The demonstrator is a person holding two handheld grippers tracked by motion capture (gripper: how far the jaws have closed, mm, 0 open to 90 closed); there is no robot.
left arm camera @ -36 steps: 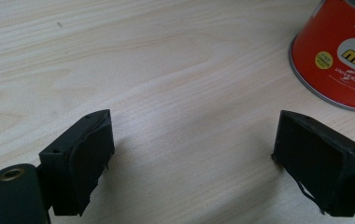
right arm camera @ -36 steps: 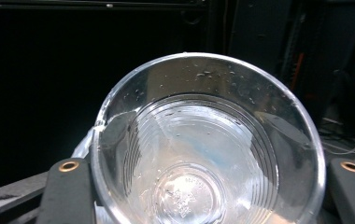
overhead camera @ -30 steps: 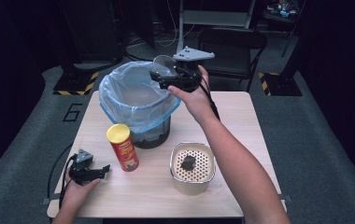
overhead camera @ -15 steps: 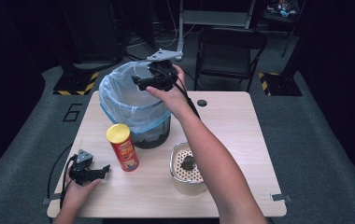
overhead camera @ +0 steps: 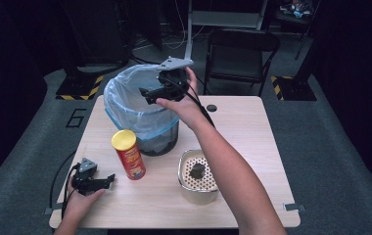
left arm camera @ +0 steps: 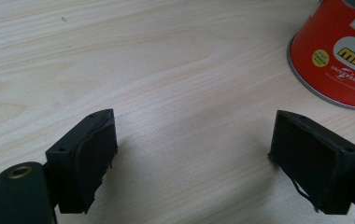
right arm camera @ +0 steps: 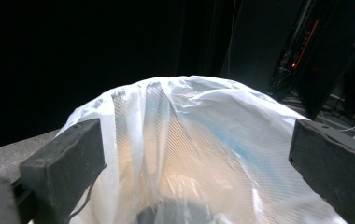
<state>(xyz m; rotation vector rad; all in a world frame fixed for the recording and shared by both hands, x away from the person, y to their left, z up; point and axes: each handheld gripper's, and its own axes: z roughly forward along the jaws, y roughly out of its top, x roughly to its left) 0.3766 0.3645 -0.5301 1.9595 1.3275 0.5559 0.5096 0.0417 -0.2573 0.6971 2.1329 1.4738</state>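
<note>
The right tool (overhead camera: 147, 93) is hovering over the mouth of the plastic-lined bin (overhead camera: 125, 105) at the desk's (overhead camera: 252, 132) far left, its jaws just opening and empty, while the left tool (overhead camera: 106, 181) is resting released near the red can (overhead camera: 129, 154).

From above I see the counter (overhead camera: 233, 127) brightly lit against a near-black room. The bin liner (right arm camera: 203, 140) glows translucent, slightly blown out toward six o'clock. Soft shadows pool under my left tongs (left arm camera: 213, 158); the high view is grainy.
</note>
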